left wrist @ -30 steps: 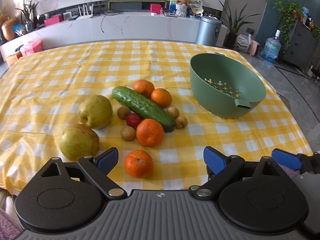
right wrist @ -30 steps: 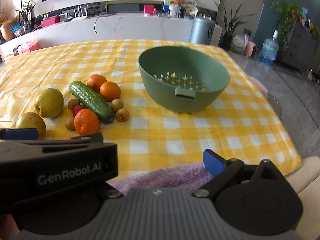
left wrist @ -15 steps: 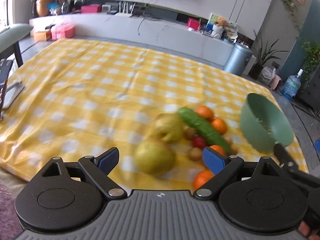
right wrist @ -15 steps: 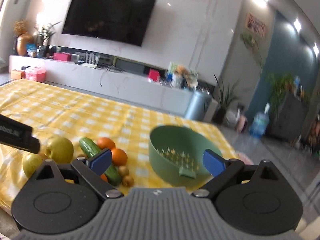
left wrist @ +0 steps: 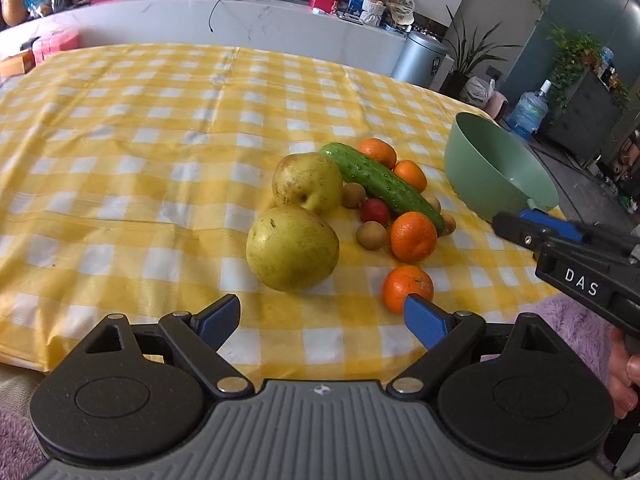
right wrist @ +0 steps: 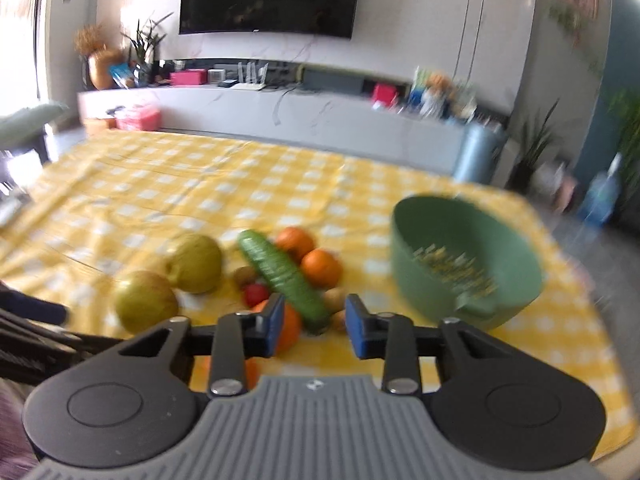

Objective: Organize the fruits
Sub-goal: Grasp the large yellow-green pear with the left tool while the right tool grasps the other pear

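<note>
1. A big table with a yellow and white checked cloth [left wrist: 160, 128] is filling most of both views.
2. A round green plastic bowl [left wrist: 480, 168] is sitting on the cloth at the right side of the left wrist view, well apart from the fruit pile.
3. The left gripper [left wrist: 322, 320] is hovering at the bottom middle of its view. Its jaws are standing wide open, and nothing is between them.
4. The right gripper [right wrist: 312, 326] is at the bottom middle of its blurry view. Its jaws are closing, with only a narrow gap left, and they are holding nothing.
5. Two big yellow-green pears [left wrist: 292, 254] are lying in the middle, touching each other.
6. A long bumpy green cucumber [left wrist: 384, 184] is lying slanted just right of the pears.
7. Four round orange tangerines [left wrist: 413, 237] are sitting around the cucumber.
8. Little brown round fruits [left wrist: 371, 235] and one small red fruit [left wrist: 375, 211] are lying between the pears and the cucumber.
</note>
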Demonstrator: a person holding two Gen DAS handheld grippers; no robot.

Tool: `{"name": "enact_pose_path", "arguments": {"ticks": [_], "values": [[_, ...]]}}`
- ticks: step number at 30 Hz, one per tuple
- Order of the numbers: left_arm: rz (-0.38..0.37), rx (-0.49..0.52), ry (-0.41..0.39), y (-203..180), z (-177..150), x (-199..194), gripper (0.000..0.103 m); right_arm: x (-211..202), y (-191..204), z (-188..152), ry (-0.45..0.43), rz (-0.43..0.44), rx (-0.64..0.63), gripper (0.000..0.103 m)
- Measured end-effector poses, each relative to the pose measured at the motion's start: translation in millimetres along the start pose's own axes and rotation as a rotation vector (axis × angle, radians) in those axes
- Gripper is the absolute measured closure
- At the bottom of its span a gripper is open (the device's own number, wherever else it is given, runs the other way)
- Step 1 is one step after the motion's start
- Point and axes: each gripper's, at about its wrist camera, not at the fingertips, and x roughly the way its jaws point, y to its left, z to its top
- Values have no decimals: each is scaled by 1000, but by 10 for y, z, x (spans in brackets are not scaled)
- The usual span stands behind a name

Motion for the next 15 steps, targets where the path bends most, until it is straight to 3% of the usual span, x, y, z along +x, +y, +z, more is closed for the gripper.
{"name": "enact_pose_path", "arguments": {"ticks": [2, 6, 9, 13, 15], "values": [[-6, -8, 6, 31, 8, 24, 0, 70, 27, -5, 35, 12, -2, 88], [-10, 14, 5, 51, 24, 76, 0, 260, 102, -31, 131, 41, 2, 90], [19, 6, 13, 68, 24, 129, 0, 321, 141, -20, 138, 105, 22, 86], [31, 0, 26, 125, 38, 206, 0, 463, 175, -1, 171, 76, 10, 77], [39, 6, 15, 130, 54, 225, 0, 499, 129, 33, 171, 102, 49, 71]]}}
